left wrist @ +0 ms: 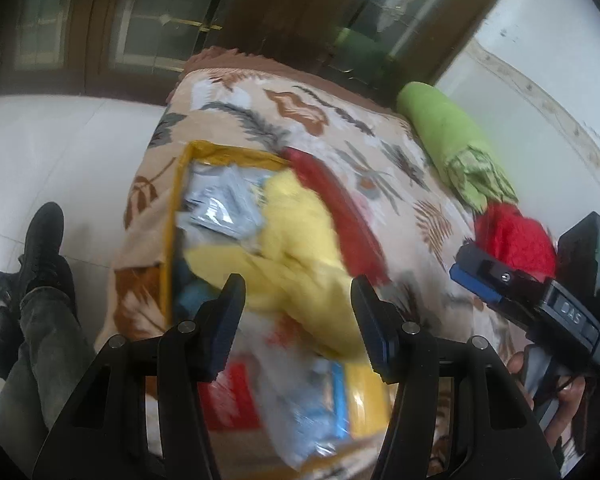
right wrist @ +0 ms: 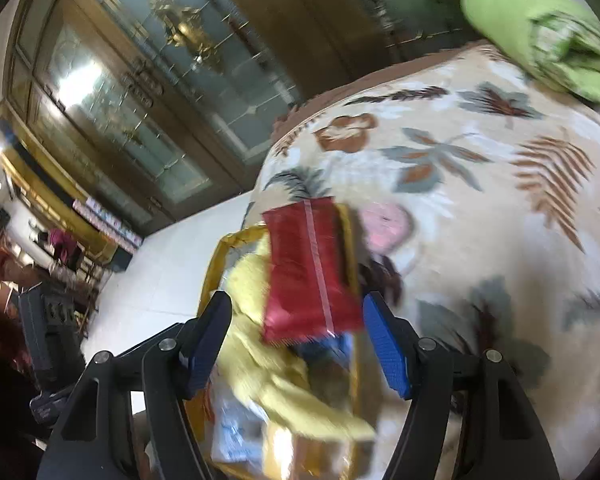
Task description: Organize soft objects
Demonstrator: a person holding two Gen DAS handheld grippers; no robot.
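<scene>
A bed covered by a beige blanket printed with brown and grey leaves carries a clear storage bag with yellow trim, lying near the edge beside the white tiled floor. Inside and spilling over the bag's rim sits a soft yellow cloth, with silvery plastic packets tucked behind it and a blurred blue-and-red packet nearer the camera. A red foil packet lies along the far rim of the bag, partly over the yellow cloth; in the right wrist view it is blurred and shows a pale seam down its middle. The left gripper hovers over the yellow cloth with its jaws spread wide and nothing between them. The right gripper is likewise spread apart, framing the red packet and the cloth without visibly touching either; its blue pads show in the left wrist view at the right edge, close to a fluffy red object on the blanket. A rolled green cloth rests farther back along the bed, well apart from the bag. The person's dark trouser leg and shoe stand on the floor to the left.
</scene>
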